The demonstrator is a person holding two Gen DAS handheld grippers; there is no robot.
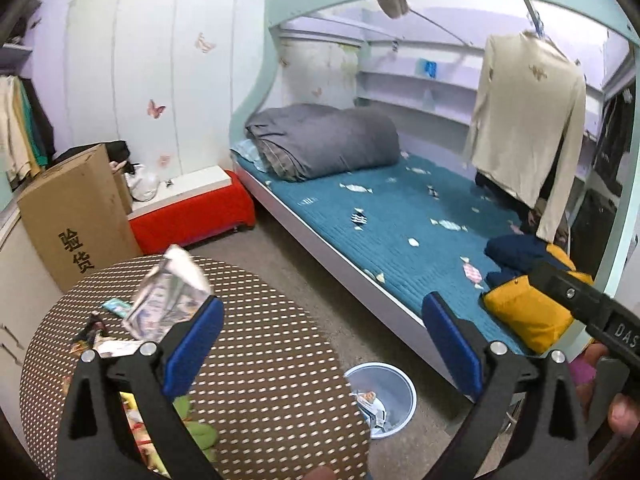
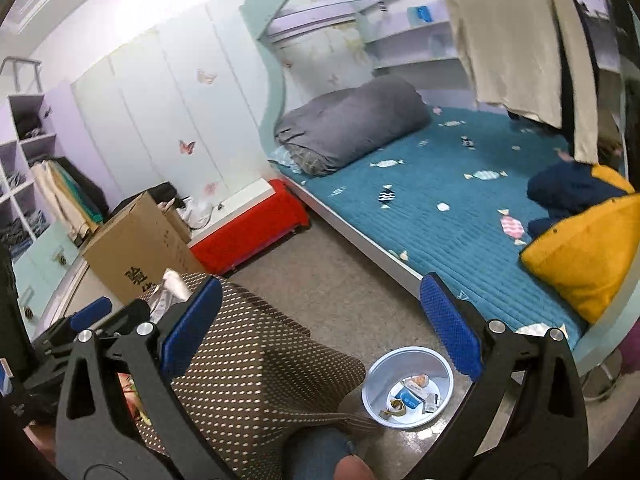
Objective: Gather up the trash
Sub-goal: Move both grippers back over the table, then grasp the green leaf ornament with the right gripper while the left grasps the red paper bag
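Both the left tool [image 1: 322, 344] and right tool [image 2: 320, 328] are spread wide, released, nothing grasped; the bin [image 2: 374, 384] is kept below them for dropped trash.

Dotted round table [image 1: 260, 360] (brown cloth) bears scattered wrappers [image 1: 116, 348].

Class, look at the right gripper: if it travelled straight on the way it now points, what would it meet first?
The right gripper is open and empty. Straight on lies bare floor, then the bed's white side rail. It would probably meet the floor first, though depth is unclear.
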